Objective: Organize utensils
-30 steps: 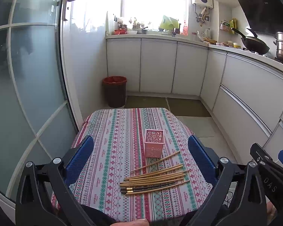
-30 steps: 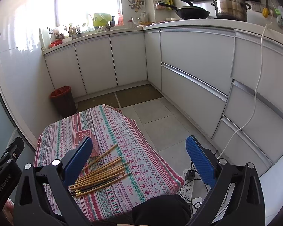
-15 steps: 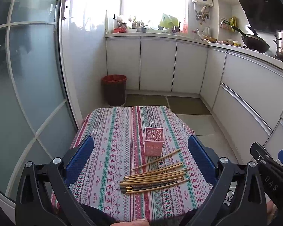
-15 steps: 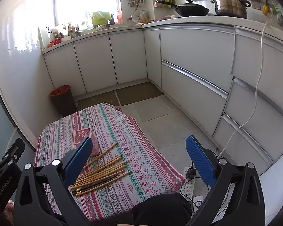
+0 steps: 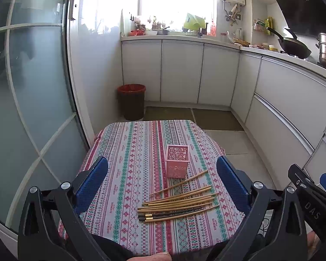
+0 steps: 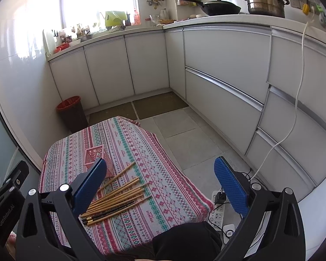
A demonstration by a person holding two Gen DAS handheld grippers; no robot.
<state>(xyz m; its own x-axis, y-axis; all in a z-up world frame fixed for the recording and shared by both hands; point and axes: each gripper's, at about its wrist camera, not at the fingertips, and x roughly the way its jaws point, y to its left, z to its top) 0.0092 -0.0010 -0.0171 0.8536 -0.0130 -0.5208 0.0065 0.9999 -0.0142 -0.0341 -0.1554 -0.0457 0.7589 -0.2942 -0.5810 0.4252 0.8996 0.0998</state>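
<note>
Nearest the cameras, both tools hang above the near edge of the worktop [image 5: 123, 152], and neither has touched anything. The left gripper [image 5: 162, 178] has its jaws spread wide with nothing between the blue pads; the right gripper [image 6: 160, 180] is likewise released and empty, held off toward the right edge of the cloth, partly over the floor.

Just beyond them lie the chopsticks [image 5: 178, 204] — a loose bundle of bamboo-coloured sticks with a darker pair among them, flat on the striped tablecloth and roughly parallel, tips toward the right. One stick [image 5: 179, 182] lies apart from the rest, angled up toward the holder.

Behind the bundle stands the pink holder [image 5: 177, 161], upright, a square perforated cup. From the left view its opening looks empty, so no stick has gone in.

By my reading the task has not begun in any visible way: every chopstick is still on the cloth, and the whole job — gathering them and standing them in the holder — is left to do. The sticks lie flat and close together, so a first pick probably needs jaws brought low over one end.
</note>
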